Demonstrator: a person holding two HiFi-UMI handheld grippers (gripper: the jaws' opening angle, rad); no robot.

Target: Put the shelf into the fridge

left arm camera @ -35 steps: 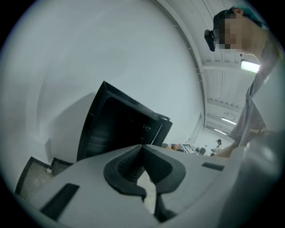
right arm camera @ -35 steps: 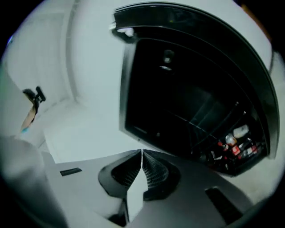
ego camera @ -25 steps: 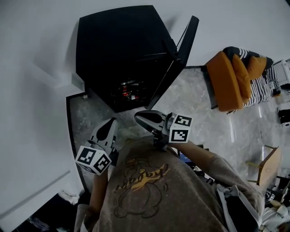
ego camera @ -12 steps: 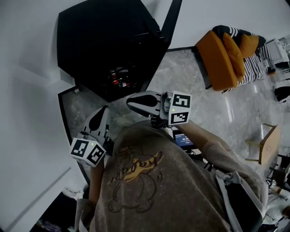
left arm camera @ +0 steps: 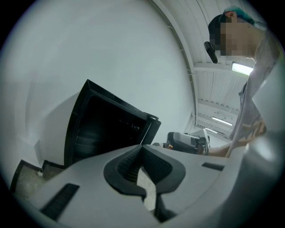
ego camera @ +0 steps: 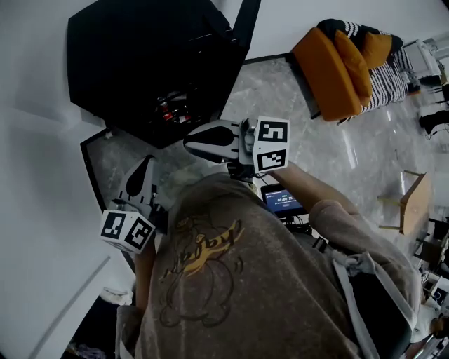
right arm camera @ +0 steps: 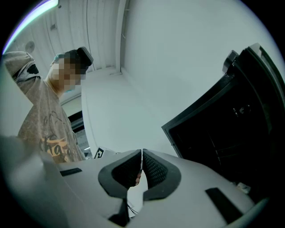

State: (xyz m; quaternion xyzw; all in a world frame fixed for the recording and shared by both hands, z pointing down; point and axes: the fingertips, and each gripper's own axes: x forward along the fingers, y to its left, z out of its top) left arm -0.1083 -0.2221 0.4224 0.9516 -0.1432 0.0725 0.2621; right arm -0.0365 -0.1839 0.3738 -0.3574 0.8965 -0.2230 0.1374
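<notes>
1. The left hand-held gripper (left arm camera: 141,147) has its jaws pressed together at the tips, with nothing between the pads. It is held low at the person's left side, its marker cube (ego camera: 127,231) nearest the body, and it points toward the fridge (ego camera: 140,56).
2. The right hand-held gripper (right arm camera: 141,152) is likewise closed on nothing, the ribbed pads meeting at the tip. It sits in front of the chest, and its marker cube (ego camera: 271,144) faces upward.
3. Just beside the right forearm, a small lit screen (ego camera: 282,200) shows at the person's waist, above the printed shirt (ego camera: 231,280).
4. The fridge is a black cabinet standing on the floor (ego camera: 302,133) against the white wall (ego camera: 35,175). Its door (ego camera: 247,17) is swung open to the right.
5. The inside is dark. A few red things (ego camera: 167,109) show low down, and ledges line the inner wall, but the shelf cannot be picked out there. Neither hand-held gripper holds it.
6. The floor is grey marbled stone with a dark strip along the foot of the wall.
7. Well apart to the right stands an orange armchair (ego camera: 326,66) with a striped cushion (ego camera: 390,76). Nearer the edge is a wooden piece of furniture (ego camera: 414,203).
8. Overhead, the gripper views show a white panelled ceiling with a strip light (left arm camera: 242,68).
</notes>
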